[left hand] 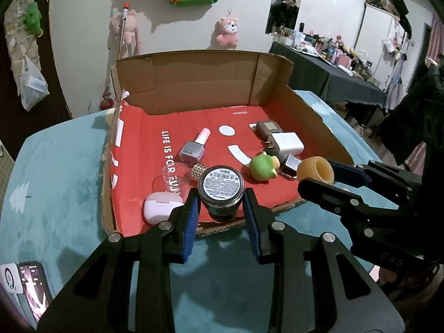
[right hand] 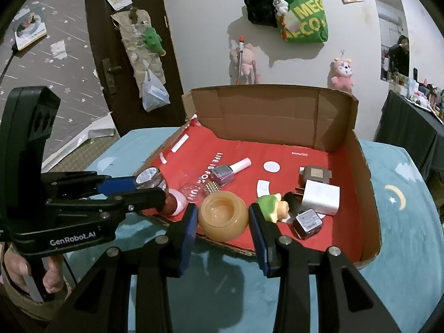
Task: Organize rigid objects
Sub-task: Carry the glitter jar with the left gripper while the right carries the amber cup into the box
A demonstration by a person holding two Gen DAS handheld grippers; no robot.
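My left gripper [left hand: 222, 208] is shut on a dark glass jar [left hand: 222, 191] with a white label on its base, held over the near edge of the red-lined cardboard box [left hand: 199, 83]. It also shows in the right wrist view [right hand: 151, 180]. My right gripper [right hand: 223, 219] is shut on an orange round cup [right hand: 223, 216], held over the box's near edge; the cup shows in the left wrist view [left hand: 316, 170]. In the box lie a nail polish bottle [left hand: 194, 145], a green frog toy [left hand: 262, 166], a white charger [left hand: 285, 143] and a white earbud case [left hand: 162, 206].
The box sits on a teal blanket [left hand: 55, 180]. It also holds a brown device [left hand: 267, 127], a small dark bottle [right hand: 306, 222], a clear lid [left hand: 173, 173] and a studded ball [left hand: 198, 170]. A phone [left hand: 32, 288] lies at the near left. A cluttered dark table [left hand: 333, 72] stands at the right.
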